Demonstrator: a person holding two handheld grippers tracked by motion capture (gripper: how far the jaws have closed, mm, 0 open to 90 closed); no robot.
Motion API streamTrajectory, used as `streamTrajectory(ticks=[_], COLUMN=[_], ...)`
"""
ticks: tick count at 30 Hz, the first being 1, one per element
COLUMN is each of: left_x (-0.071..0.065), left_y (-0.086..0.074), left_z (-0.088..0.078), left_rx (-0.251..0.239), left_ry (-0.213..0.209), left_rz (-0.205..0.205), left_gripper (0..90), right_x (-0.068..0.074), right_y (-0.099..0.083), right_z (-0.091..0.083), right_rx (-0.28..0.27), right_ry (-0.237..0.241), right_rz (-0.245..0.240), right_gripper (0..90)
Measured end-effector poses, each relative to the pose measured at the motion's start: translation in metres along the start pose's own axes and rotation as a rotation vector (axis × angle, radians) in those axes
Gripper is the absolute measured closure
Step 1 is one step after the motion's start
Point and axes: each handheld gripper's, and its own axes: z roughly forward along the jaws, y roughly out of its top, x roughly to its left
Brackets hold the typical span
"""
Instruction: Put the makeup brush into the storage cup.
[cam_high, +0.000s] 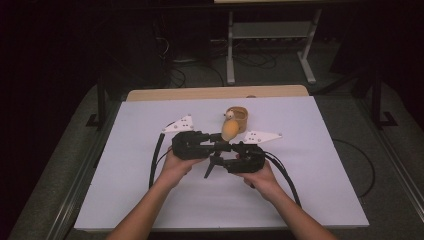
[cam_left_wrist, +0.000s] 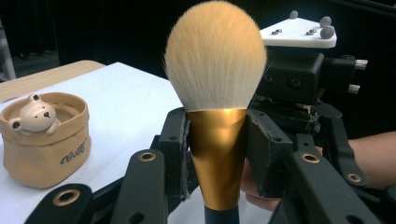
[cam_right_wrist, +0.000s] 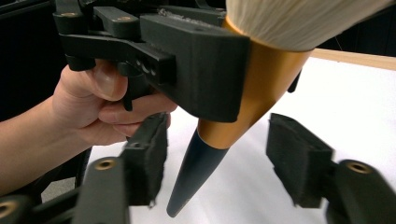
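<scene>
We see the makeup brush (cam_left_wrist: 215, 70) held upright above the white table (cam_high: 310, 165), near its middle, with the pale orange bristle head on top, a gold ferrule (cam_left_wrist: 218, 158) below it and a dark pointed handle (cam_right_wrist: 194, 172) angling down toward the near side. The left gripper (cam_left_wrist: 217, 149) is clamped on the ferrule, one black pad pressing each side of it. In the right gripper view, the right gripper (cam_right_wrist: 224, 163) has its two pads on either side of the dark handle, with a clear gap on both sides, so its jaws stand apart and touch nothing. In the high view both grippers meet tip to tip at the centre of the table, each in one of the person's hands, left hand (cam_high: 176, 167) and right hand (cam_high: 260, 176). Just beyond them, on the far side, stands a small tan fabric pot (cam_high: 238, 118) with a little bear figure (cam_left_wrist: 35, 114) on its rim.
</scene>
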Motion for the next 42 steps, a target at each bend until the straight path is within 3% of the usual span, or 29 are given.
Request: streamTrajectory(ticks=[8, 18, 22, 30, 42], left_x=[-0.001, 0.001, 0.0, 0.0, 0.001], left_y=[-0.001, 0.0, 0.0, -0.001, 0.0], left_z=[0.002, -0.001, -0.002, -0.002, -0.015], left_rx=[0.002, -0.016, -0.012, -0.011, 0.009], left_ry=[-0.003, -0.015, -0.012, -0.005, 0.024], left_rz=[0.001, -0.003, 0.002, 0.019, 0.056], left_gripper=[61.6, 61.7, 61.8, 60.3, 39.8], right_x=[0.002, 0.0, -0.002, -0.002, -0.005], right_y=[0.001, 0.002, 0.002, 0.002, 0.003], right_z=[-0.001, -0.004, -0.005, -0.005, -0.009], right_rx=[-0.011, -0.012, -0.01, 0.003, 0.027], right_ry=[-0.002, 0.004, 0.003, -0.011, -0.068], right_rz=[0.007, 0.038, 0.062, 0.064, 0.051], right_gripper=[58.9, 68.6, 70.8, 71.4, 71.4])
